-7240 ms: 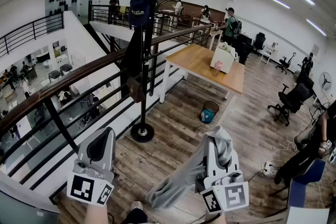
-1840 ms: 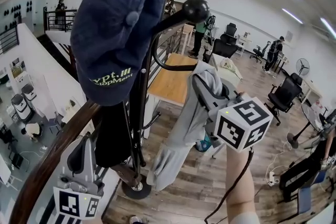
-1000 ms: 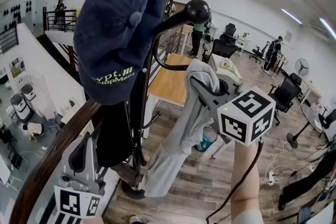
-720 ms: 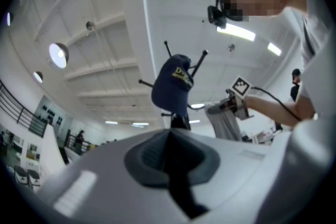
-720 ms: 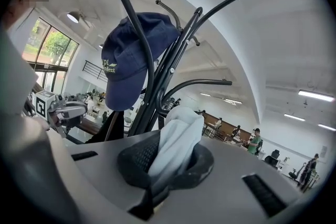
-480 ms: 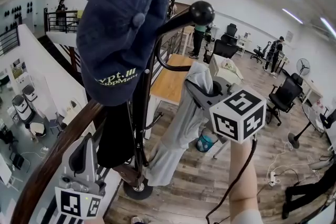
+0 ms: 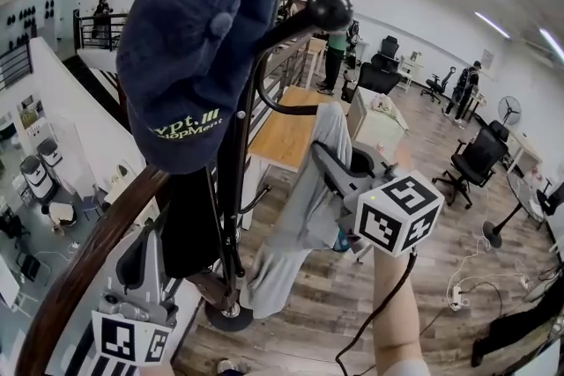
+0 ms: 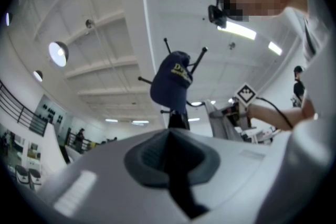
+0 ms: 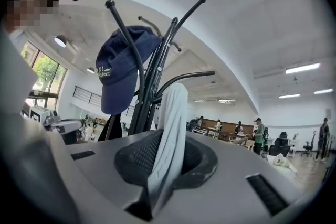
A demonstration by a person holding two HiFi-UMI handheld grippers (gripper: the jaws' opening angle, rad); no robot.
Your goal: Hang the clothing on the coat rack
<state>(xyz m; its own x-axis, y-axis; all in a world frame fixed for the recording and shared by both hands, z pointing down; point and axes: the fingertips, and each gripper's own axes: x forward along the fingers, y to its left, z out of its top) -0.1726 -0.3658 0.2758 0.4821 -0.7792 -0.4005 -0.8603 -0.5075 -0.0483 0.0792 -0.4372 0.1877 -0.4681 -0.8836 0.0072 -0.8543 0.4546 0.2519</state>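
The black coat rack (image 7: 231, 189) stands right in front of me, a navy cap (image 7: 198, 48) on one of its upper hooks. A grey garment (image 7: 308, 207) hangs down beside the pole, its top draped by the curved hook arm (image 7: 291, 110). My right gripper (image 7: 328, 156) points level at that top fold. Its jaws have just been opening, and the cloth (image 9: 170, 134) still runs loosely between them. My left gripper (image 7: 145, 255) waits low at the left, shut and empty, pointing up at the cap (image 8: 170, 81).
A dark wooden handrail (image 7: 88, 260) crosses the lower left, with a drop to a lower floor behind it. A black item (image 7: 189, 224) hangs lower on the rack. Beyond are a wooden table (image 7: 286, 136), office chairs (image 7: 476, 163) and people far off.
The right gripper has sunk slightly and rolled, and its jaws have parted around the grey garment. The garment's top now rests by the hook arm. The left gripper has stayed still.
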